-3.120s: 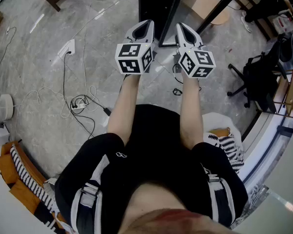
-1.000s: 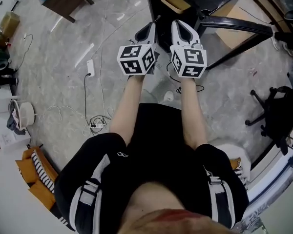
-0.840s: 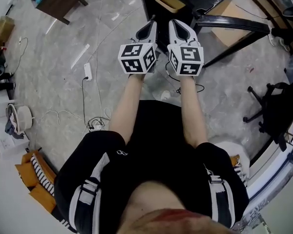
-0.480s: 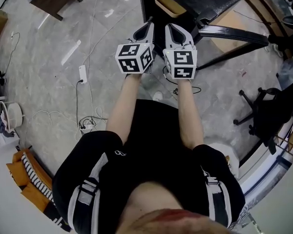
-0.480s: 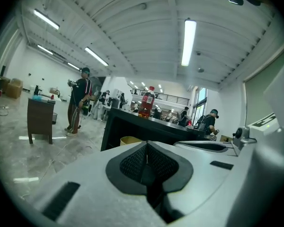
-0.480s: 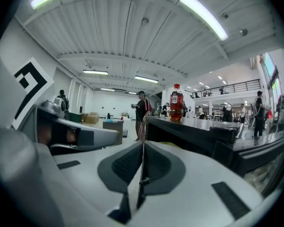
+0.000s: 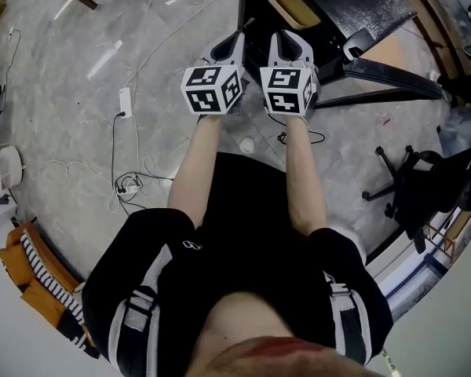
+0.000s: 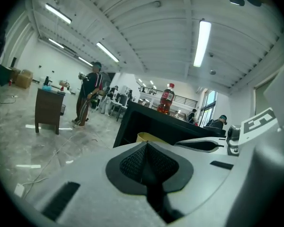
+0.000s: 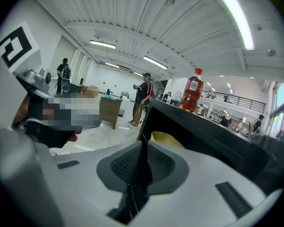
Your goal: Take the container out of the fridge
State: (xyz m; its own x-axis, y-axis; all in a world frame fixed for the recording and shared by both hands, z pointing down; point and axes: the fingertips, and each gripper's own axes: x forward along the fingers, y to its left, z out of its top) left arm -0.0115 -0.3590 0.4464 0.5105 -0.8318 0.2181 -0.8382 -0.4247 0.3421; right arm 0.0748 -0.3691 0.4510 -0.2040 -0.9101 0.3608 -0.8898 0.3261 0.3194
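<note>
A low black fridge point(image 7: 330, 6) stands open on the floor ahead of me, its door point(image 7: 392, 61) swung out to the right. Inside it sits a yellow container point(image 7: 292, 5), also seen just past the jaws in the left gripper view point(image 8: 149, 137) and the right gripper view point(image 9: 168, 139). My left gripper point(image 7: 234, 39) and right gripper point(image 7: 286, 39) are held side by side just short of the fridge opening. Both are shut with nothing between the jaws point(image 8: 146, 145) point(image 9: 143, 148). A red drink bottle point(image 9: 192, 96) stands on the fridge top.
Cables and a power strip point(image 7: 124, 100) lie on the grey floor at the left. A black office chair point(image 7: 424, 187) stands at the right. A wooden cabinet point(image 8: 48, 109) and a standing person point(image 8: 90, 96) are farther off in the hall.
The grippers have come closer to the open fridge and nearer to each other. The yellow container has come into view ahead of them. Both stay shut.
</note>
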